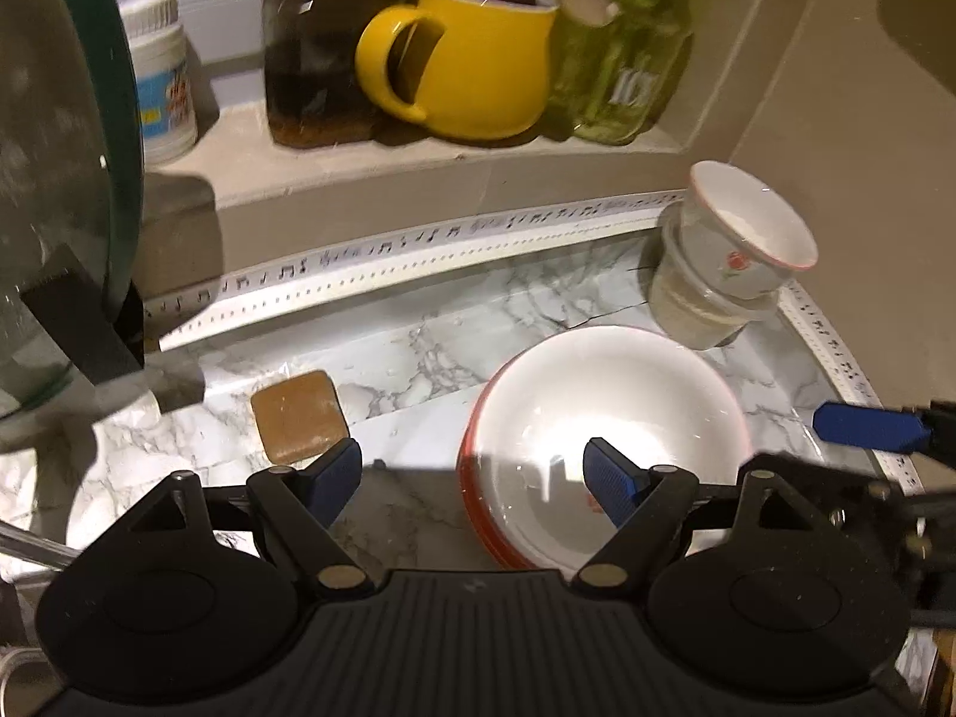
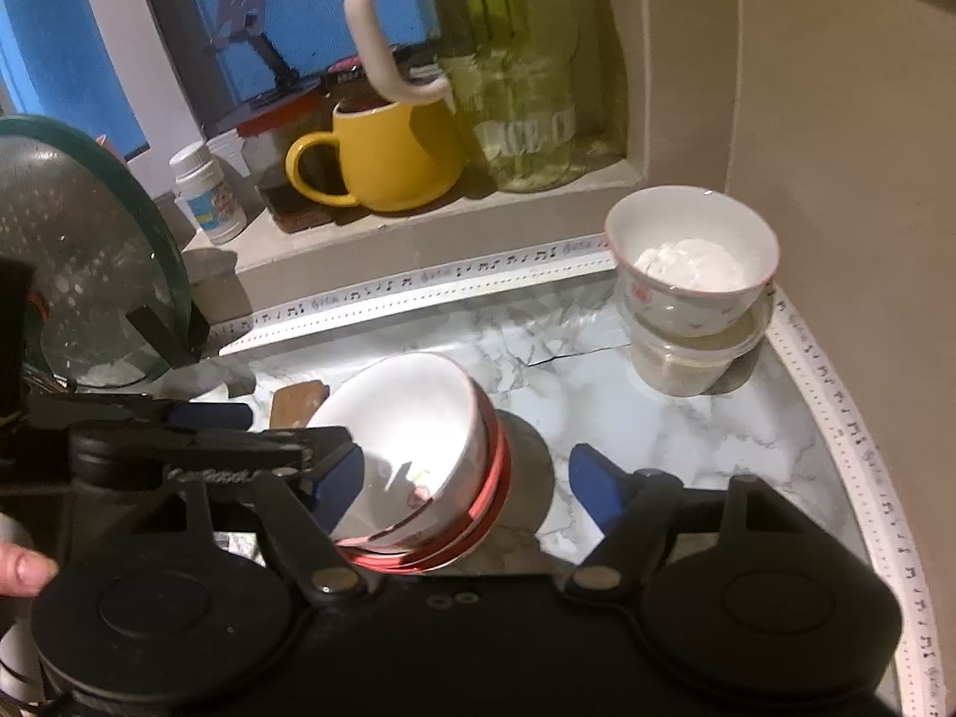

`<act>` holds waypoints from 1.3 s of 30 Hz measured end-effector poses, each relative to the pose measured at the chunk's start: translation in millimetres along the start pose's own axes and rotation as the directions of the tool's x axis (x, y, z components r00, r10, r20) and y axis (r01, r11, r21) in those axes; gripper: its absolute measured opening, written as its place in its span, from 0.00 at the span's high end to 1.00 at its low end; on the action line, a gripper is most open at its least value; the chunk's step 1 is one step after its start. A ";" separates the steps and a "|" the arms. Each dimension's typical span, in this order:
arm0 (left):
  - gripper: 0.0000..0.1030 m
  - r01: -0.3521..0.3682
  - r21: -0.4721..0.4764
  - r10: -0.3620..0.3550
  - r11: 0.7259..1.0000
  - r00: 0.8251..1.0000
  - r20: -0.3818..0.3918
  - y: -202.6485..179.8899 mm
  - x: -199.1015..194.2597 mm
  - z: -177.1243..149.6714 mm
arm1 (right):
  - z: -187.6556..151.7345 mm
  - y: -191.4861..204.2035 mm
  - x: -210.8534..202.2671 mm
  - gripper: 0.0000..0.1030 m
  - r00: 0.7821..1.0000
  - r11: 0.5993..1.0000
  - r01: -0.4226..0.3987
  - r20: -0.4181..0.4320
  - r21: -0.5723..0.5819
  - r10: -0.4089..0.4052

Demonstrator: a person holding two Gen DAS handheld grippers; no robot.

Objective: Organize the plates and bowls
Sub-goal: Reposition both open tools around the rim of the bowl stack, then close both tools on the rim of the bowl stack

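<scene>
Both claws are spread and holding nothing: left claw (image 1: 472,481), right claw (image 2: 463,484). The bowl stack (image 2: 412,460) on the marble tabletop (image 2: 687,418) leans noticeably, so a nudge from the right claw's finger beside its rim could topple it.

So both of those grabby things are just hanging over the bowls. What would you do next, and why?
Probably reach the right tool toward the small bowl perched on the plastic tub in the corner. Both tools look open and empty. The stacked bowls already sit nested on the marble counter, so that lone bowl seems the one left to join them.
</scene>
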State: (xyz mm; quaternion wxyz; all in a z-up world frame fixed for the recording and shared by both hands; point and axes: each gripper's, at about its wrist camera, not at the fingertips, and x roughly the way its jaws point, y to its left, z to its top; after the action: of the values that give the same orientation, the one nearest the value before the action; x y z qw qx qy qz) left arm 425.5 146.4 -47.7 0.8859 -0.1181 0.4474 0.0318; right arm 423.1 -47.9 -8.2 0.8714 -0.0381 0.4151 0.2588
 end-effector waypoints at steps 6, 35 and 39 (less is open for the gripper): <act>0.22 0.007 -0.005 -0.007 1.000 1.000 -0.019 -0.8 18.0 0.4 | -0.6 6.0 20.0 0.35 0.999 0.999 0.001 -0.047 -0.038 -0.002; 0.59 0.063 -0.113 -0.070 0.992 0.996 -0.059 5.9 49.0 0.0 | -0.9 -6.6 73.5 0.61 0.988 0.999 0.022 -0.152 0.047 -0.015; 0.63 0.080 -0.126 -0.088 0.989 0.994 -0.062 6.7 49.2 -0.2 | -0.2 -9.8 76.2 0.61 0.988 0.997 0.012 -0.153 0.074 -0.001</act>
State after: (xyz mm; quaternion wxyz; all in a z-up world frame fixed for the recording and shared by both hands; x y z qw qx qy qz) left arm 453.7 150.4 -88.4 0.8618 -0.1924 0.4690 0.0179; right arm 467.5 -24.5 -66.4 0.8386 -0.0266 0.4899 0.2365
